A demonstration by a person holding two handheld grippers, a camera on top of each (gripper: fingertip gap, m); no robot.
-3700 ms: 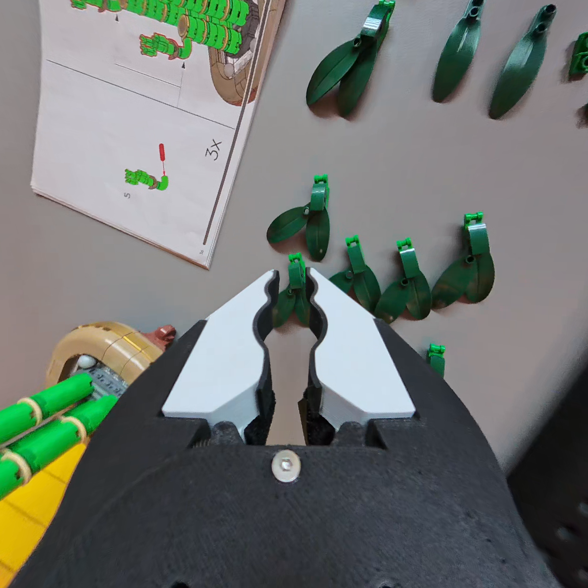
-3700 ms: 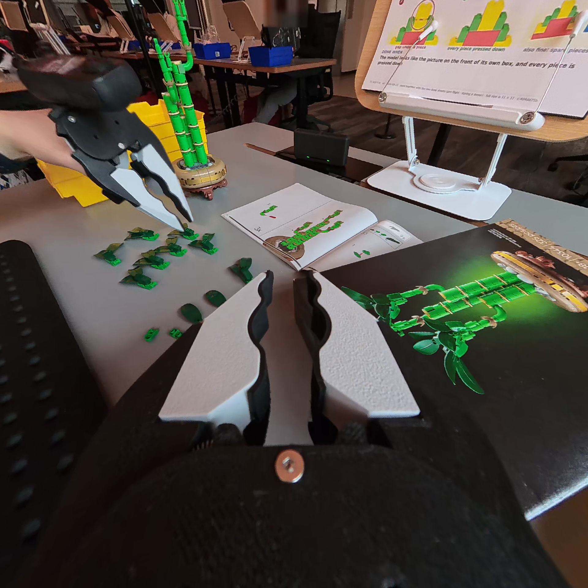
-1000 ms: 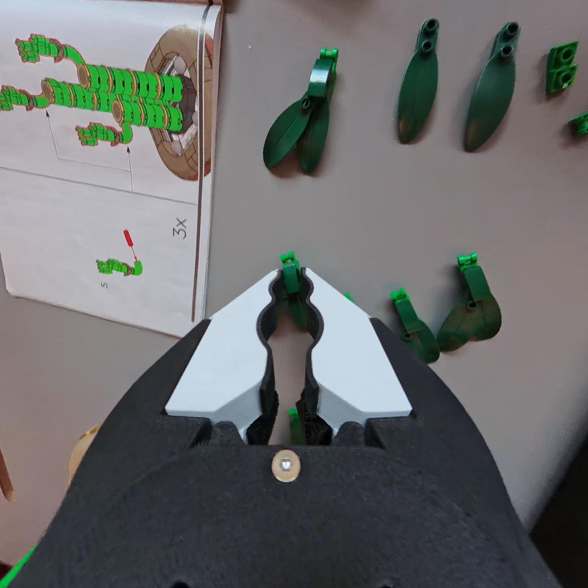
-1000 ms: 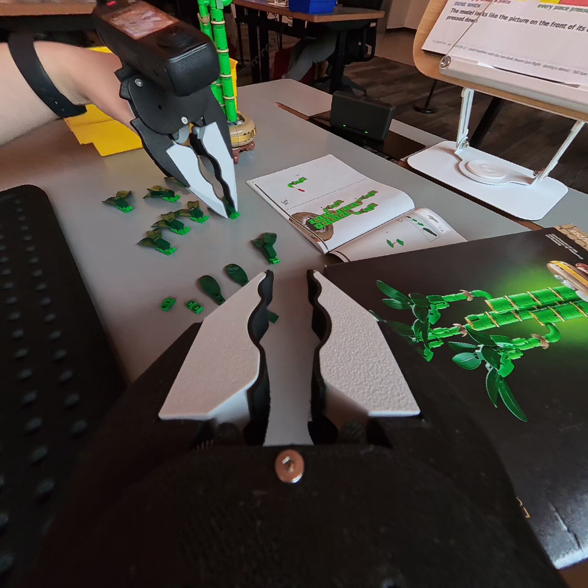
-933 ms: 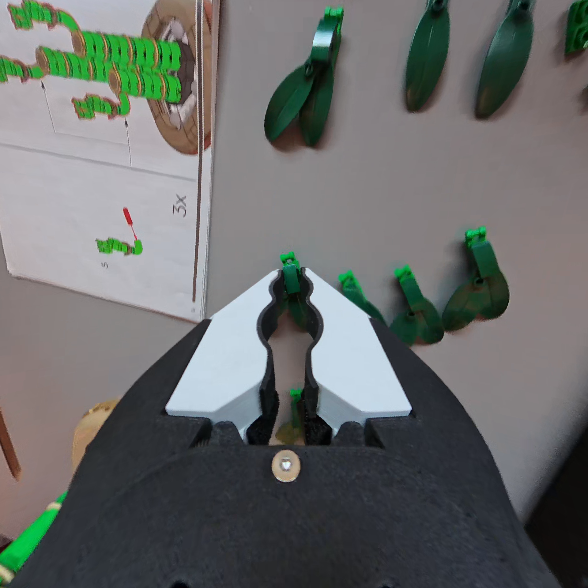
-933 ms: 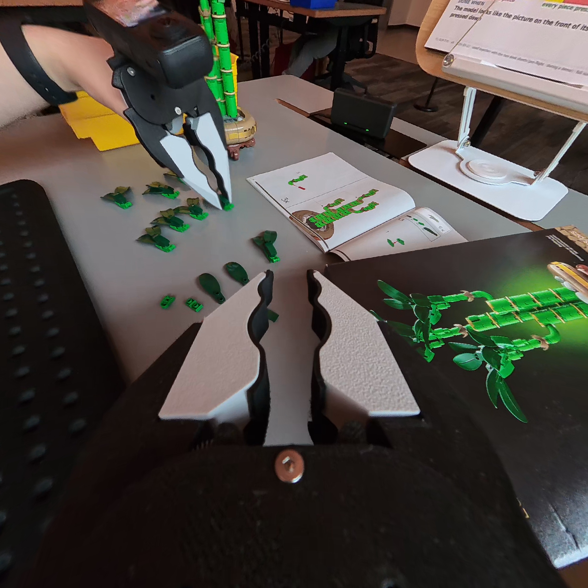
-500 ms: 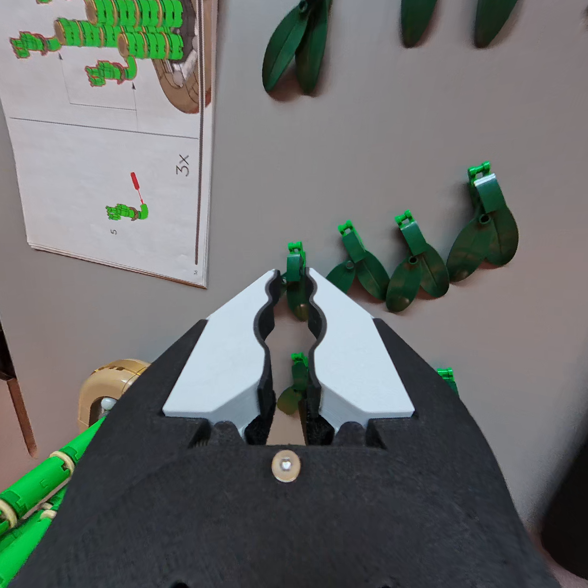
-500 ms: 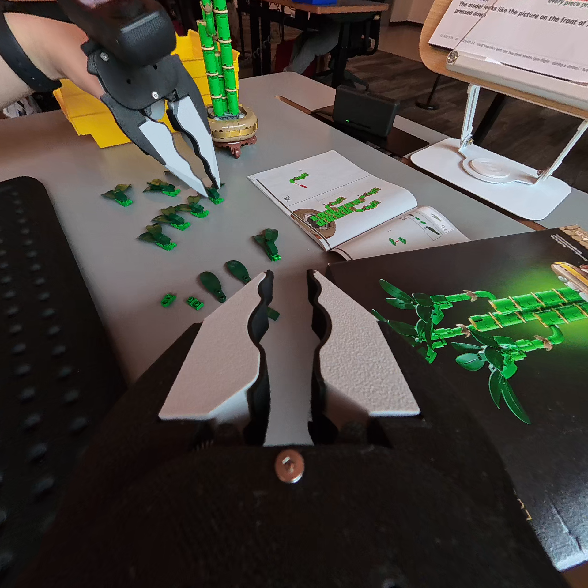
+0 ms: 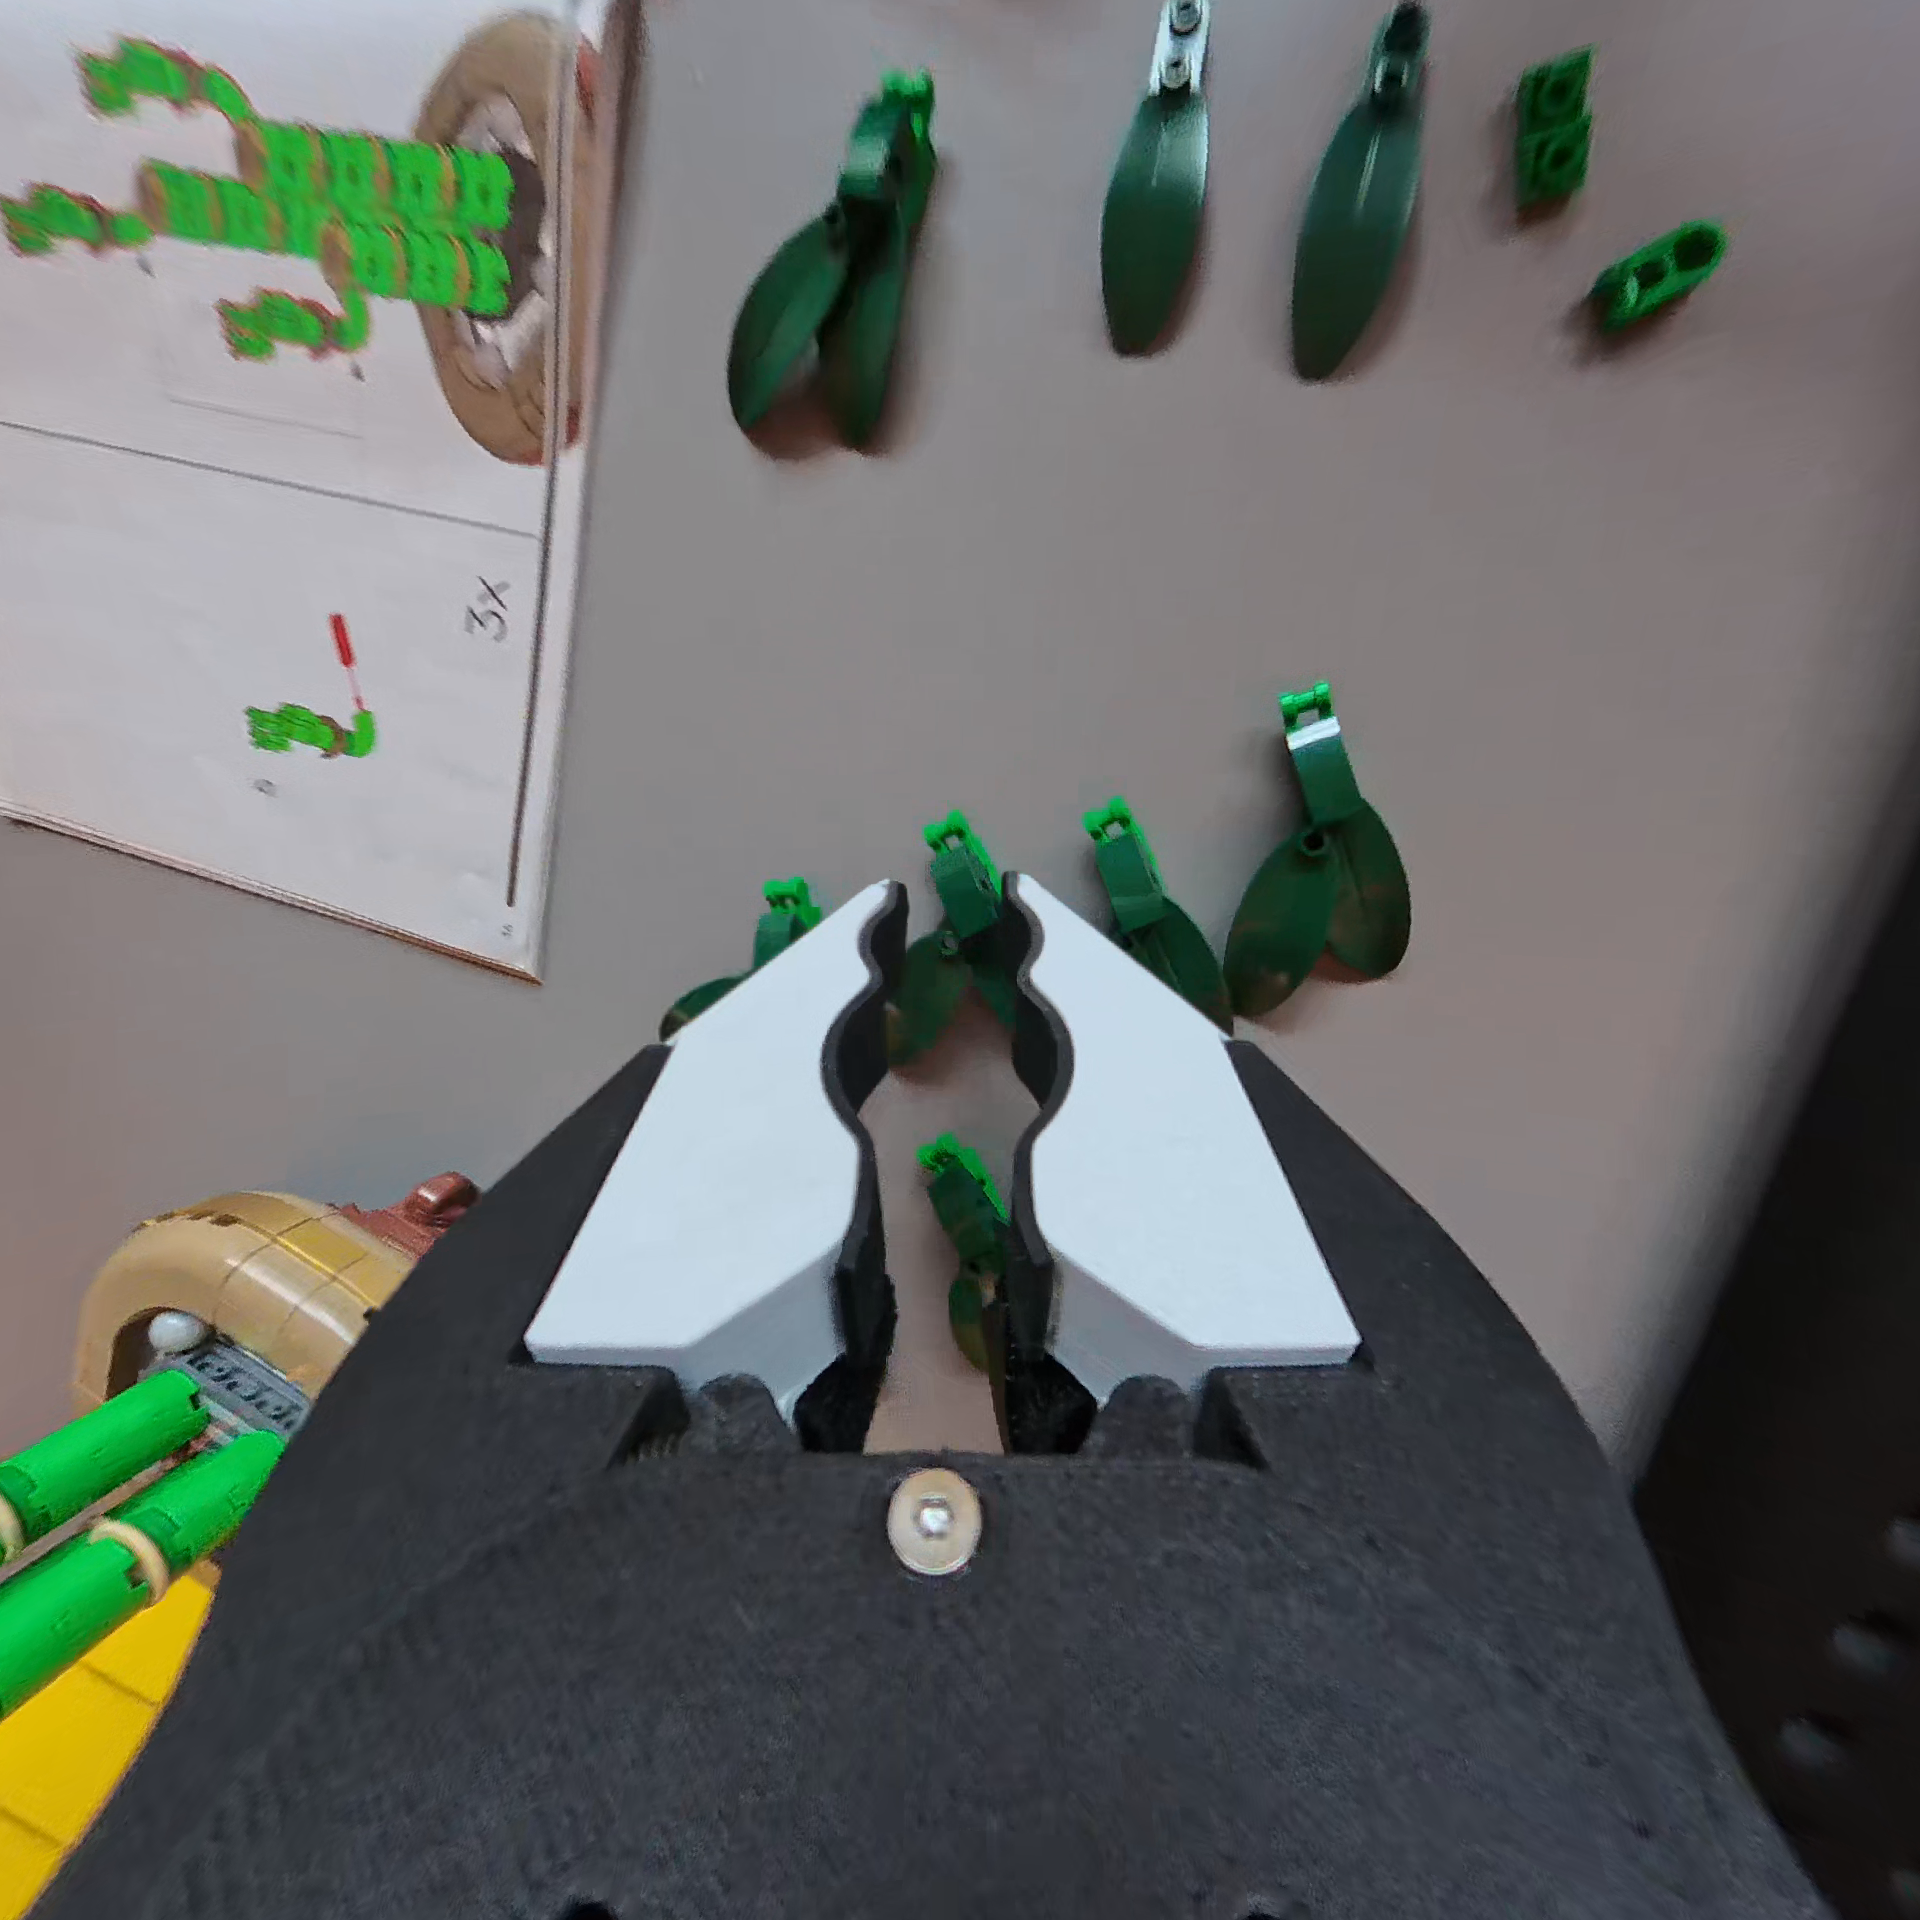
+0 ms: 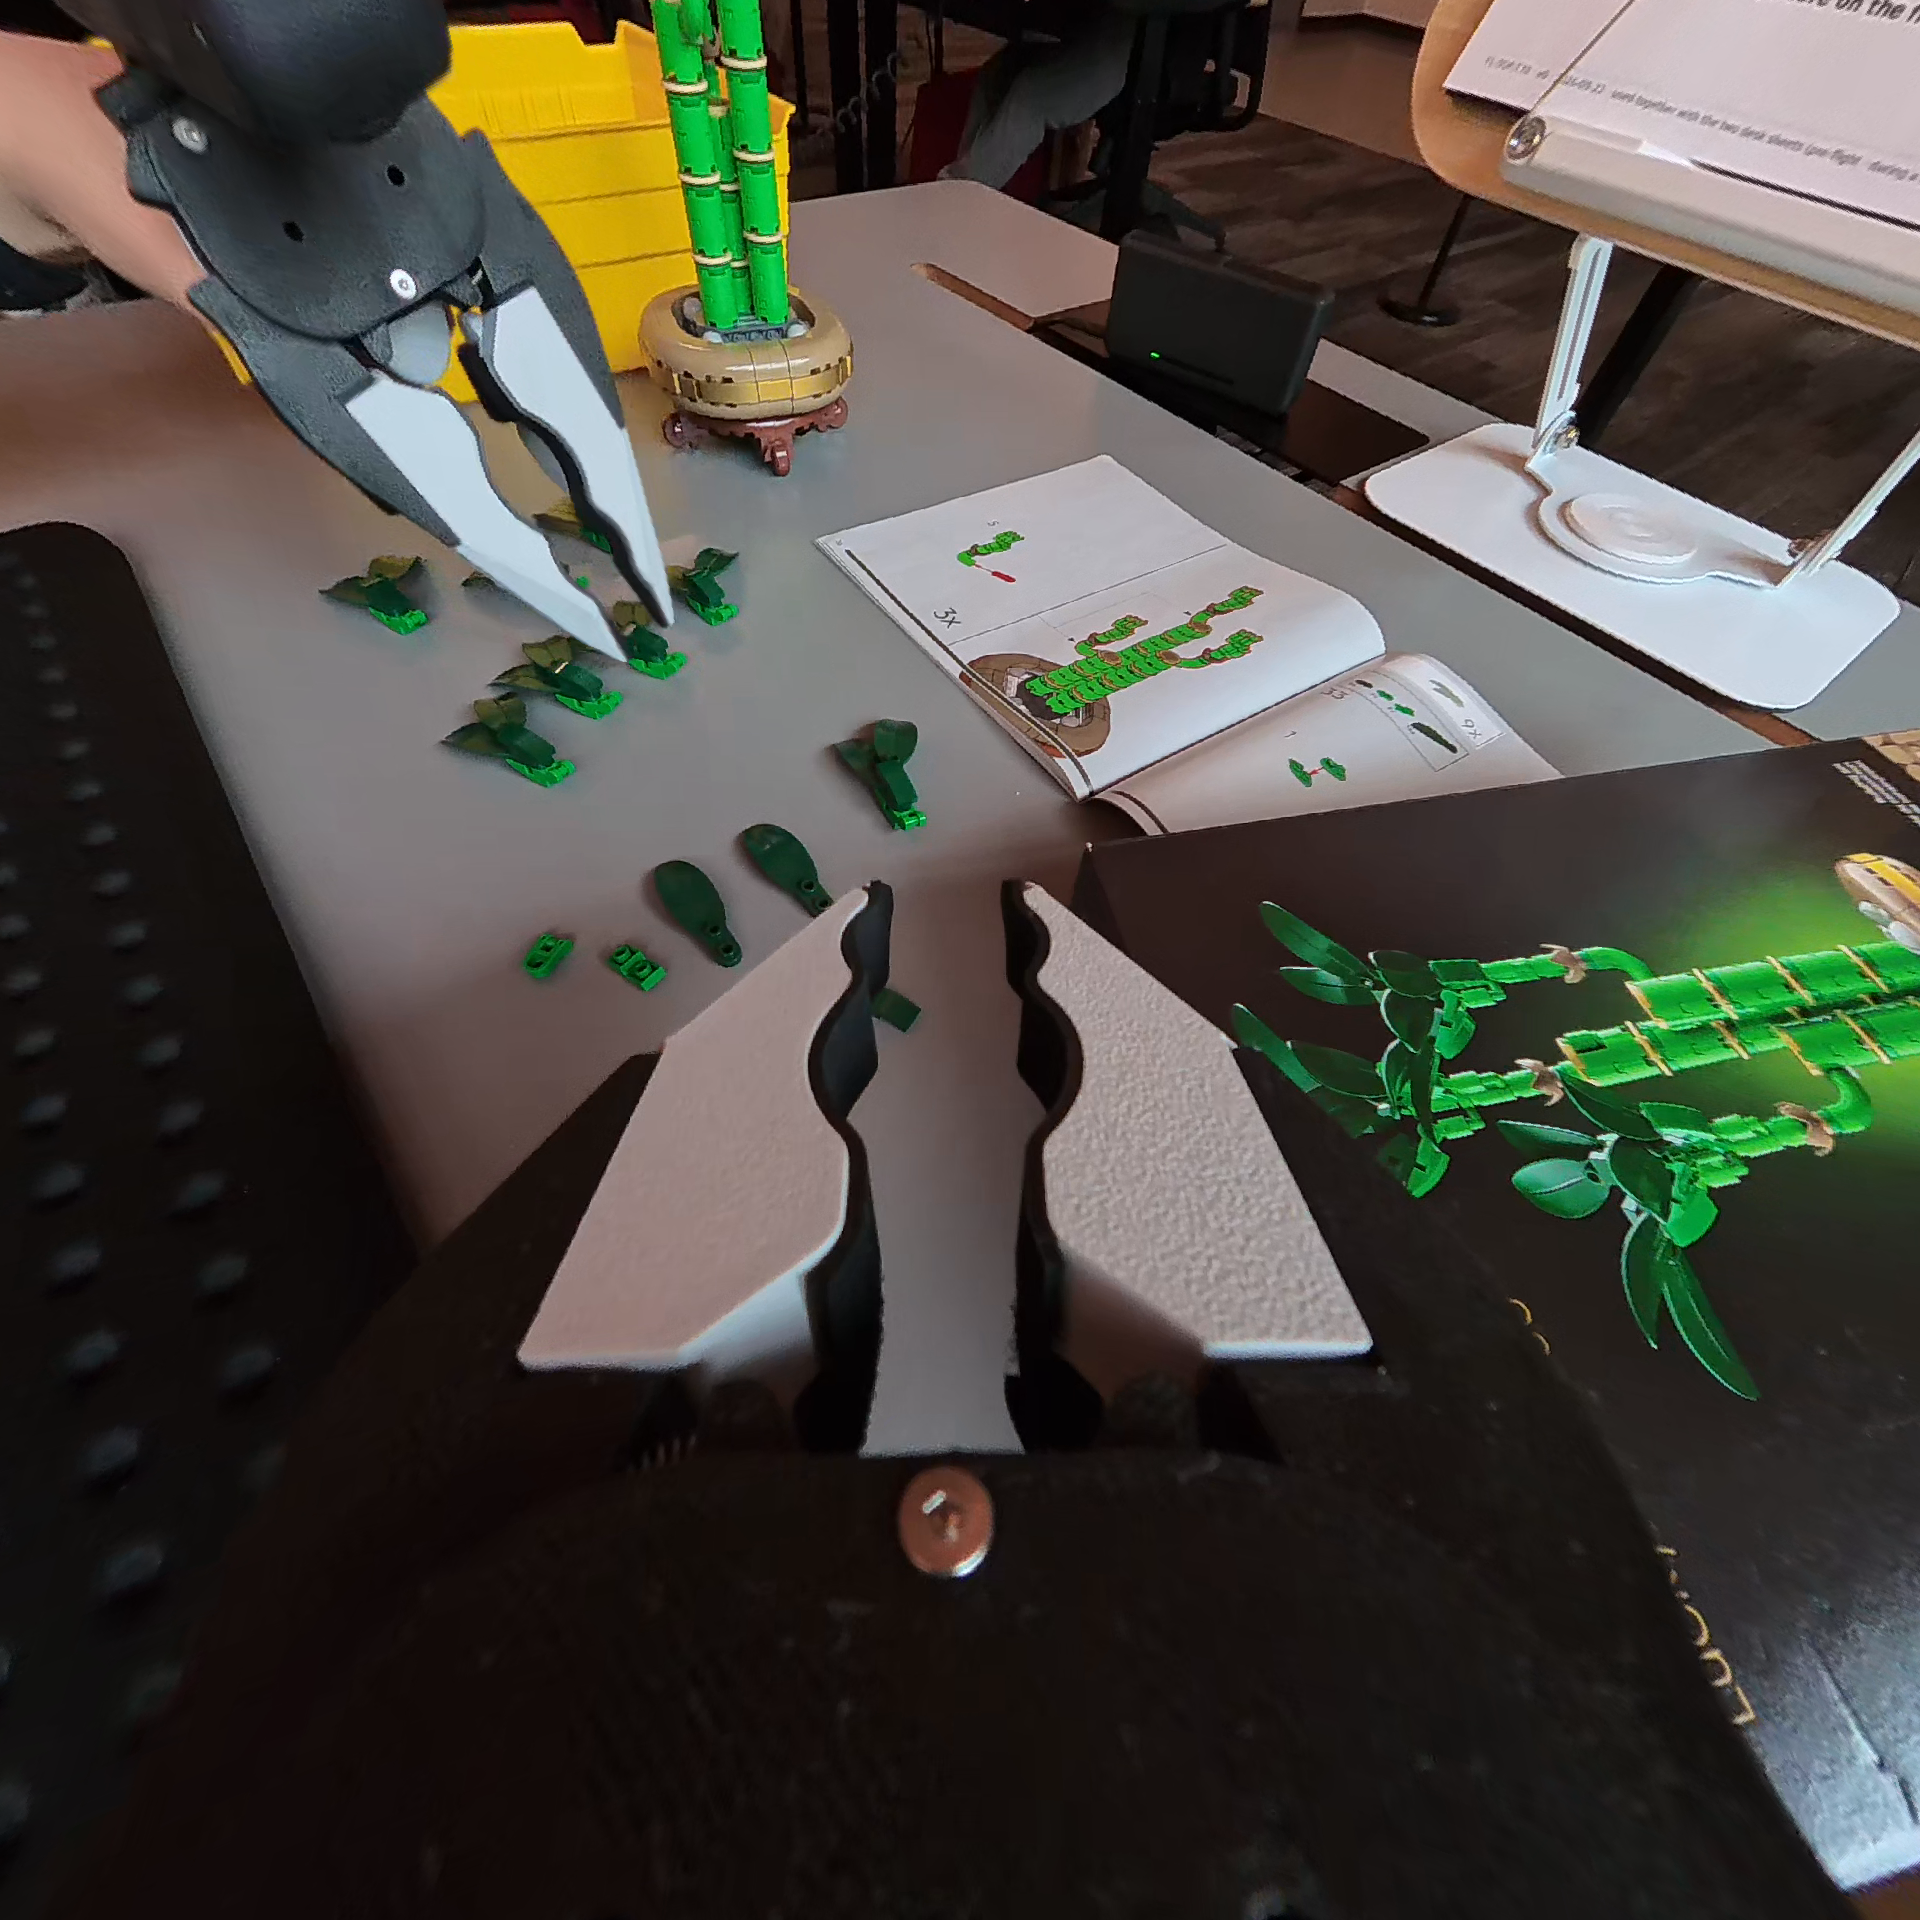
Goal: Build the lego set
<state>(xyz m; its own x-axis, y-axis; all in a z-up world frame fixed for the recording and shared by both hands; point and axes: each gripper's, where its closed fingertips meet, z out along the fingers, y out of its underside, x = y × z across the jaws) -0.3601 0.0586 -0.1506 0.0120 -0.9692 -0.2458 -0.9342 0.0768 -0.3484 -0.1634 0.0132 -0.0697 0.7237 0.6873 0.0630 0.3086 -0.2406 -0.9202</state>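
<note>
Leaf piece (image 9: 966, 914) between parted fingers (image 9: 748, 1122)

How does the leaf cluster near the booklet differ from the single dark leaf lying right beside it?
The single leaf is one flat blade; the leaf cluster has two blades, fanned apart. The leaf cluster ends in a bright green clip; the single leaf ends bare. Both are dark green and lie on the table.

My left gripper (image 9: 954, 902) points steeply down at the grey table (image 9: 1039, 582), fingers parted by a narrow gap, tips just above its surface; whether they touch it, I cannot tell. A hand (image 10: 62, 177) holds its black body. My right gripper (image 10: 940, 902) sits low over the table's near edge, level, fingers likewise parted, nothing between them.
</note>
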